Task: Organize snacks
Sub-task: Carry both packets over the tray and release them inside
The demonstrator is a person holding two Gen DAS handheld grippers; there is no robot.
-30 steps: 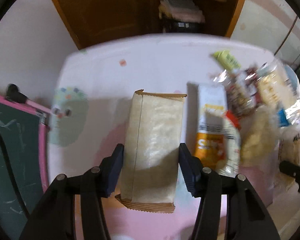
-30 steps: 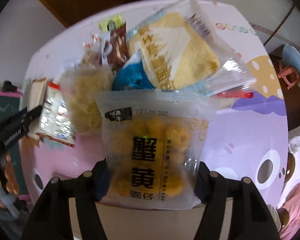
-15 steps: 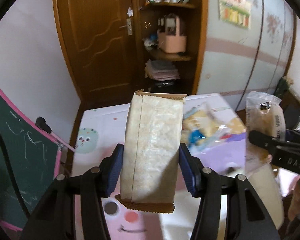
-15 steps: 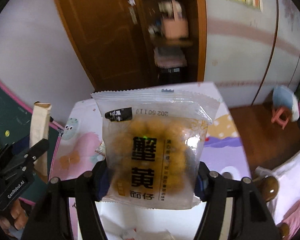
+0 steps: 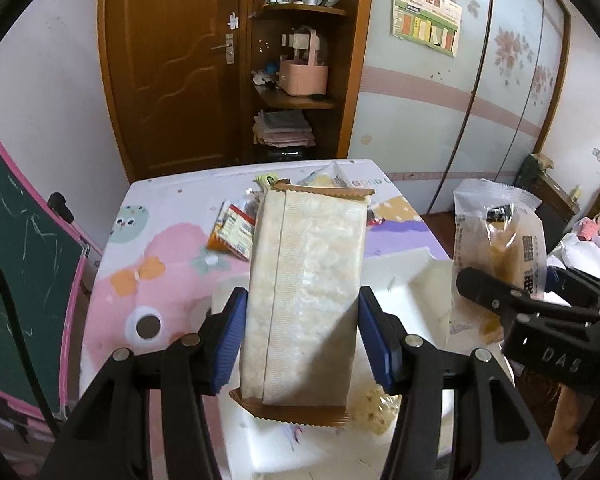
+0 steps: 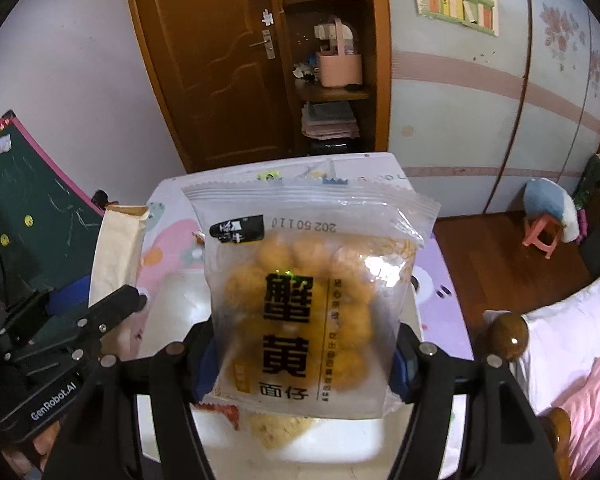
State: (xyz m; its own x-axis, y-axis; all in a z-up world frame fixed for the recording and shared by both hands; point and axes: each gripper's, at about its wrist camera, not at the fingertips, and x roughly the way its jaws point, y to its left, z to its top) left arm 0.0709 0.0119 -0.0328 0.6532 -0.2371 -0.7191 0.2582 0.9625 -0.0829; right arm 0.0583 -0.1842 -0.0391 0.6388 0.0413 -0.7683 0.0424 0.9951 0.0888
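My left gripper (image 5: 300, 336) is shut on a long cream packet with brown ends (image 5: 306, 288), held upright between the blue pads. My right gripper (image 6: 304, 360) is shut on a clear bag of yellow snack balls (image 6: 312, 296) with black lettering. Both hang side by side above a white bin (image 5: 412, 276) at the table's near end. In the left wrist view the right gripper (image 5: 528, 284) and its bag (image 5: 500, 236) show at the right. In the right wrist view the left gripper (image 6: 96, 304) and the cream packet (image 6: 118, 248) show at the left. A pale snack (image 6: 276, 428) lies in the bin (image 6: 172, 292).
Several loose snack packets (image 5: 236, 228) lie at the far end of the cartoon-print table (image 5: 160, 248). A green chalkboard (image 5: 24, 240) leans at the left. A wooden door and shelf stand behind. A bed with a wooden post (image 6: 508, 336) and a pink stool (image 6: 540, 236) are at the right.
Both grippers have lifted their packets off the snack pile, risen and drawn back toward the near end of the table, over the white bin. The grips have not changed.
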